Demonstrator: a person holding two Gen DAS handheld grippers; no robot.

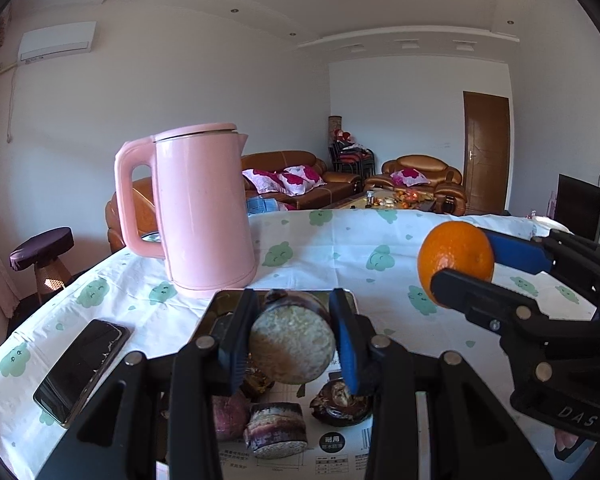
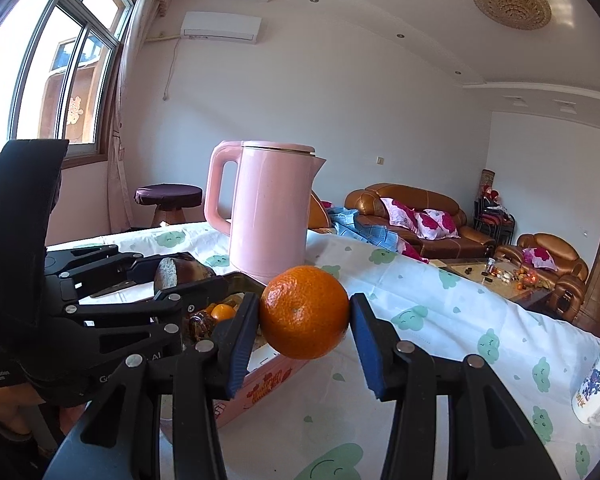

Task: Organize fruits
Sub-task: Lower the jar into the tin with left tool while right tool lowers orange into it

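Note:
My left gripper (image 1: 294,320) is shut on a short sugarcane piece (image 1: 292,344) with dark purple skin and a pale cut face, held above a shallow pink box (image 2: 268,384). In the box lie several more dark cane pieces (image 1: 276,424) and a small orange fruit (image 2: 223,312). My right gripper (image 2: 304,320) is shut on a round orange (image 2: 304,312) just right of the box, above the tablecloth. The left wrist view has the orange (image 1: 456,260) and right gripper (image 1: 460,260) at its right. The right wrist view has the left gripper (image 2: 184,272) and its cane piece (image 2: 180,272) at its left.
A tall pink kettle (image 1: 204,216) stands just behind the box. A black phone (image 1: 80,368) lies on the tablecloth left of the box. A white printed mug (image 2: 596,384) sits near the table's right edge. Sofas and a low table are beyond the far edge.

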